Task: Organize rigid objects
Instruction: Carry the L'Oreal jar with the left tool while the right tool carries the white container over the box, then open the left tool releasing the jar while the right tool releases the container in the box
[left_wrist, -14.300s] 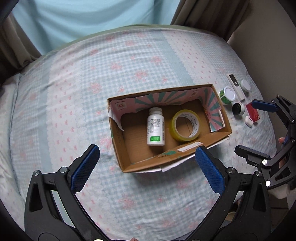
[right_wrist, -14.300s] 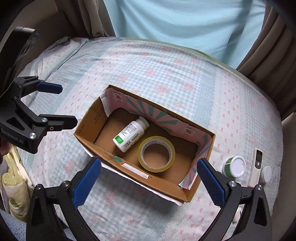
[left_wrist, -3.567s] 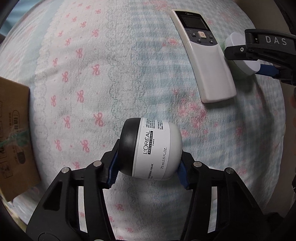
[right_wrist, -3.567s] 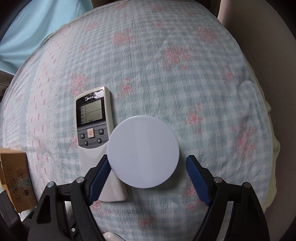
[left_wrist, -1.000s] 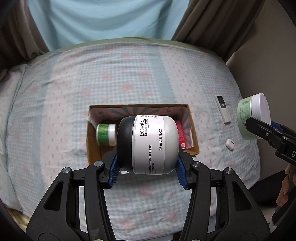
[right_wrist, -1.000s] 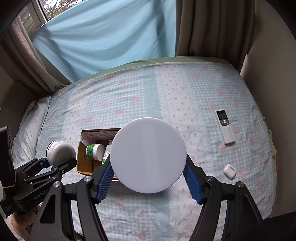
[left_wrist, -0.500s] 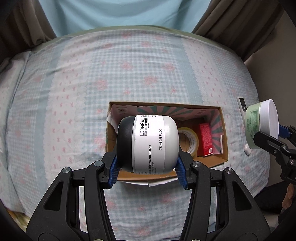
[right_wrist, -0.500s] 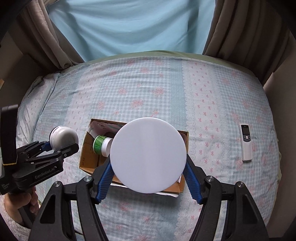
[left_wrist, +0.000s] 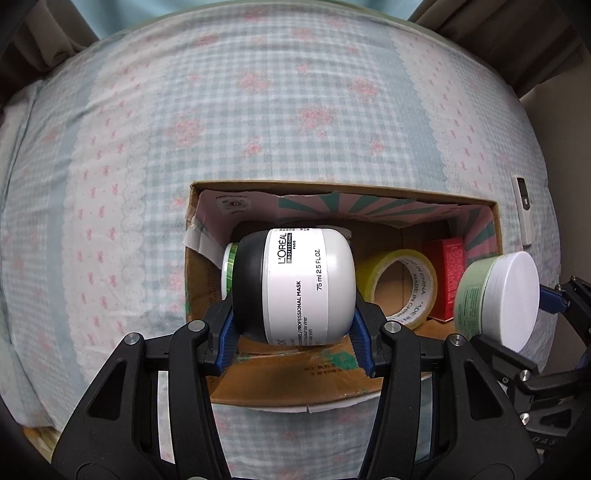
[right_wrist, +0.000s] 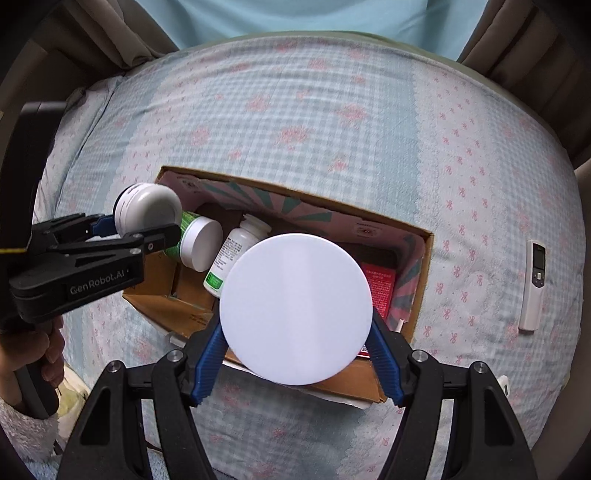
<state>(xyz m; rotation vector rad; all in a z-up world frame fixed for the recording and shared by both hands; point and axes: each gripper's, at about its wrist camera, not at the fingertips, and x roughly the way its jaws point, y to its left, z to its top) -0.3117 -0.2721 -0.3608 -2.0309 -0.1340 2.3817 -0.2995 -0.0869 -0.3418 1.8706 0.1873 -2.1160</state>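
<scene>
With the left gripper (left_wrist: 293, 338) clamped on the mask jar (left_wrist: 295, 284) and the right gripper (right_wrist: 297, 363) on the white-lidded tub (right_wrist: 295, 308), both over the box (right_wrist: 424, 266), this looks like the drop-off step: next, lower each beside the tape (left_wrist: 400, 286) and bottle (right_wrist: 236, 254), then release.

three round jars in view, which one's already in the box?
The green-labelled jar with the white lid, on its side at the cardboard box's left end. The other two jars are each in a gripper.
</scene>
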